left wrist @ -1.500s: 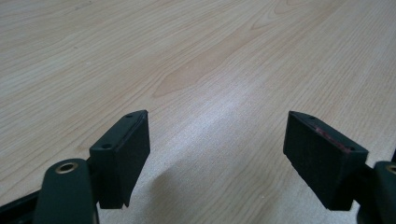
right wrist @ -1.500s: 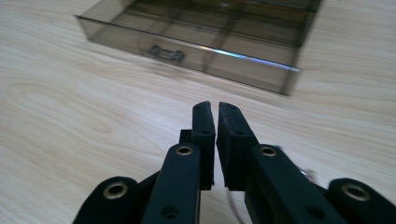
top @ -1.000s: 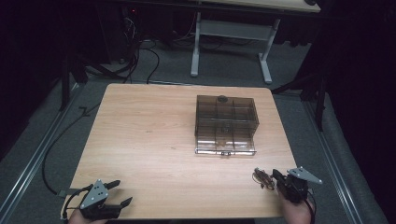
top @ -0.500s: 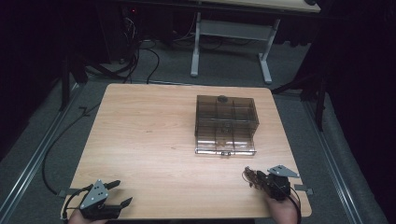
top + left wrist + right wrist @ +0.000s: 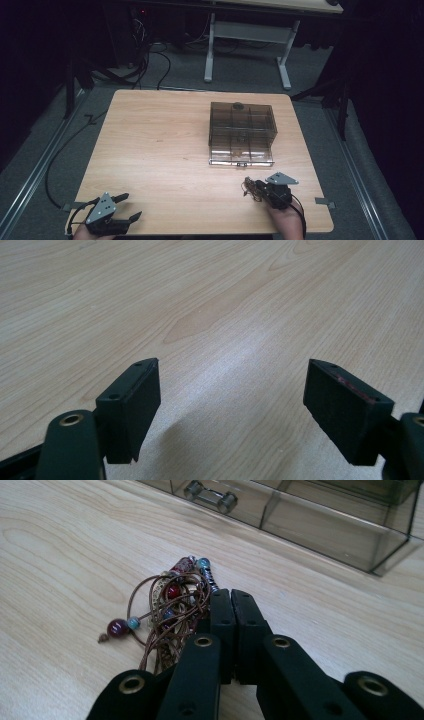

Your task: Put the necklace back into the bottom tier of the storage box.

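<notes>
Moved leftward along the near edge of the pale wooden desk (image 5: 165, 150), in the high view: the right black two-jaw tongs (image 5: 256, 187), carried by the right hand (image 5: 286, 220), from the desk's right front corner a second ago to a spot now just in front of the smoky clear plastic drawer box (image 5: 242, 132). Carried along in the closed jaws: the tangled brown cord necklace with red and blue beads (image 5: 167, 600), now hanging near the box's front drawer, beads close over the desk in the right gripper view. Turned slightly as well: the grey three-cornered plate (image 5: 281, 178) on top, shifted left together with the hand.
</notes>
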